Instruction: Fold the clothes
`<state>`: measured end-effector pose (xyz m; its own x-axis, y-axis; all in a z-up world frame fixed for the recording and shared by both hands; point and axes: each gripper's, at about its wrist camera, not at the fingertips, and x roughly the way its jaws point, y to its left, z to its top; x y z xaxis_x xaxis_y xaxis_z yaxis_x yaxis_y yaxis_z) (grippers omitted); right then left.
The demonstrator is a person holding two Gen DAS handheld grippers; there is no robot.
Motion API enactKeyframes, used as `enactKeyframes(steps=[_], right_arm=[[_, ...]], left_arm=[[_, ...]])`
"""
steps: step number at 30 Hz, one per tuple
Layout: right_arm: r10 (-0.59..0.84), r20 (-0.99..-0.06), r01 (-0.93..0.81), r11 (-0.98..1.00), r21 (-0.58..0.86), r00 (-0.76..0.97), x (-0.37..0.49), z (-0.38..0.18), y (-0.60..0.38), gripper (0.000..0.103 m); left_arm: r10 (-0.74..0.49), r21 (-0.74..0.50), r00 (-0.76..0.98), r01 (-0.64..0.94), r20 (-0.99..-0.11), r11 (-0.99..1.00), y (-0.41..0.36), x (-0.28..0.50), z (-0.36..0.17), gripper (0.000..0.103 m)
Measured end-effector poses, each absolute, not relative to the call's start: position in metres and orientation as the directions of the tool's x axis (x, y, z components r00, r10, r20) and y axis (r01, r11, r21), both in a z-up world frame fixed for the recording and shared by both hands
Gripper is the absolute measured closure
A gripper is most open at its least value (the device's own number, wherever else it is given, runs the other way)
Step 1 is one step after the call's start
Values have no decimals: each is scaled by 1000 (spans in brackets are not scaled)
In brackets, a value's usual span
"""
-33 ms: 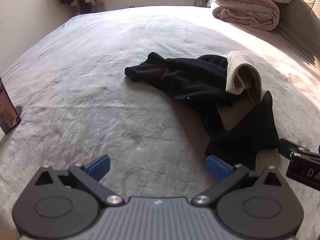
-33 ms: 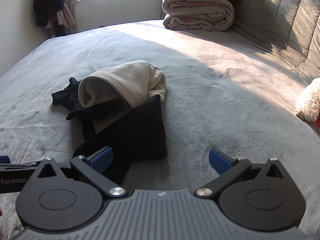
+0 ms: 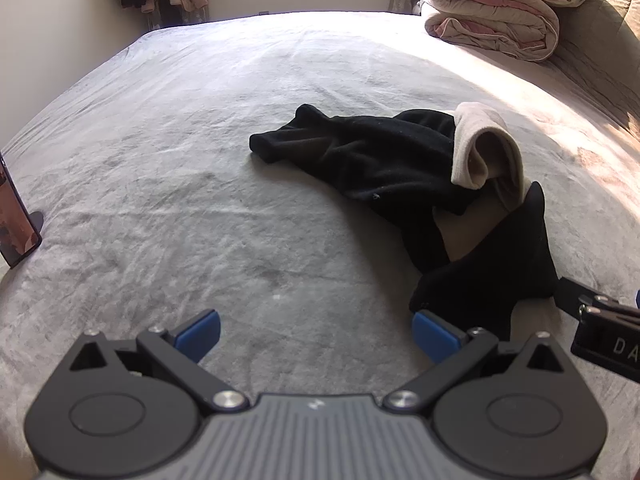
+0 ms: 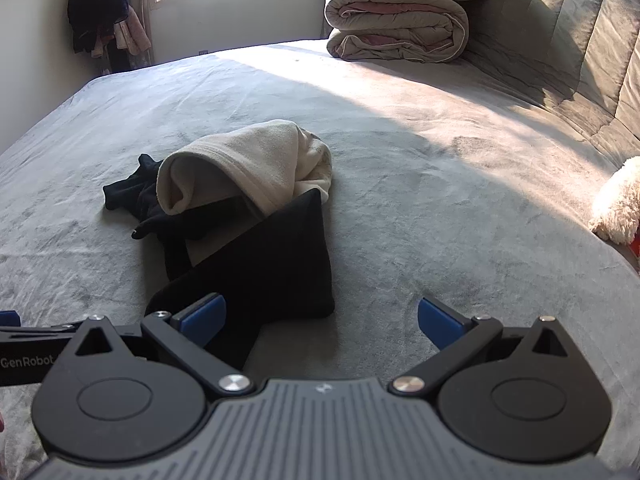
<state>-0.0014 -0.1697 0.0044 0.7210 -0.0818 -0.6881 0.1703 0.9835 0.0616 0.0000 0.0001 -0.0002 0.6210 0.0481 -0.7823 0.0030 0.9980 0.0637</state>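
Nothing has moved since the earlier frame: the clothes and both tools sit exactly as they did. My left hand-held gripper (image 3: 316,334) hovers low over the bed (image 3: 168,184) with its blue pads spread wide, released and empty; my right hand-held gripper (image 4: 320,320) is likewise spread wide and holds nothing, its left pad just beside the near corner of the black garment (image 4: 264,264). The black garment lies crumpled mid-bed, one flap turned toward me, its other end trailing away to the left. A cream garment (image 4: 240,164) lies bunched on top of it, rolled into an open tube. I judge the folding barely begun: neither piece is flattened or squared, and the cream piece must come off before the black one can be spread. Around the work: folded quilts (image 4: 396,20) stacked at the headboard, hanging clothes (image 4: 104,12) in the far corner, a white plush toy (image 4: 616,204) at the right edge, a phone on a stand (image 3: 16,216) at left. None obstructs the reach.
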Motion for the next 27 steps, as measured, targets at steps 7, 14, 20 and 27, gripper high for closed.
enactKeyframes(steps=[7,14,20,27], right_arm=[[-100,-677,168,985,36,729,-2,5,-167,0],[-97,-682,167,985,37,725,0,1,-166,0],[-96,-684,164,986,36,723,0,0,-165,0],[-95,-686,161,986,32,721,0,0,-165,0]], left_arm=[[47,59,618,-2,-785,998,1,0,-1,0],[47,54,614,-7,-788,999,1,1,-1,0],[46,50,610,-9,-791,999,2,2,-1,0],[44,48,608,-10,-792,999,2,1,-2,0]])
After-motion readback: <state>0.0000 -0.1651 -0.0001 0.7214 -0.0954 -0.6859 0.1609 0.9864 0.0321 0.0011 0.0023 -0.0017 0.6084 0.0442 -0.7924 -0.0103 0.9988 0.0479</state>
